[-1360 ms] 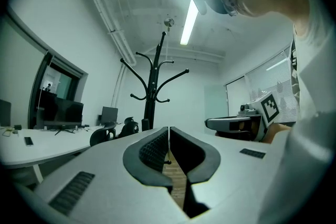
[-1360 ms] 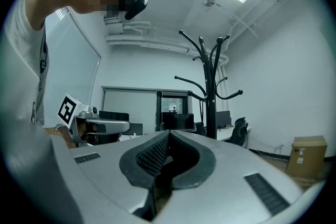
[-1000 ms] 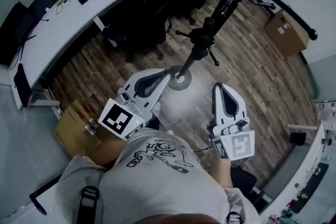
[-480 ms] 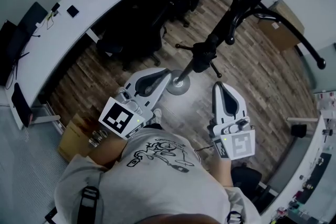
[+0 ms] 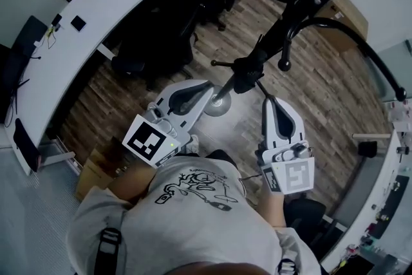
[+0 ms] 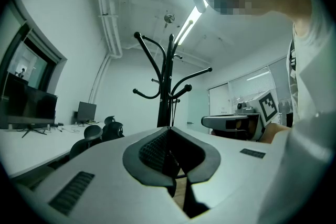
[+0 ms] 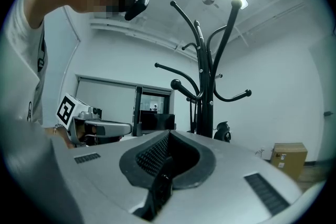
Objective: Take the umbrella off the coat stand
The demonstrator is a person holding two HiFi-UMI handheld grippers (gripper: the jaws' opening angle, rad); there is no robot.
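Black coat stand [image 5: 293,9], just one. Left hand-held gripper [image 5: 208,87] and right hand-held gripper [image 5: 271,103], two total, both closed up empty.

Coat stand [image 5: 278,35] dead ahead. Its pole rises between my left tongs [image 5: 207,85] and right tongs [image 5: 273,105], both closed. The round base [image 5: 219,104] sits on the wood floor [image 5: 309,93] just past the left tongs' tip. Curved hooks [image 7: 177,85] fan out at several heights, with open air between the arms. To the right of the stand the floor is open as far as a cardboard box [image 5: 347,9]. To the left, office chairs [image 5: 161,35] crowd against the curved tabletop [image 5: 109,9]. A second carton [image 5: 96,167] sits low by my left side.
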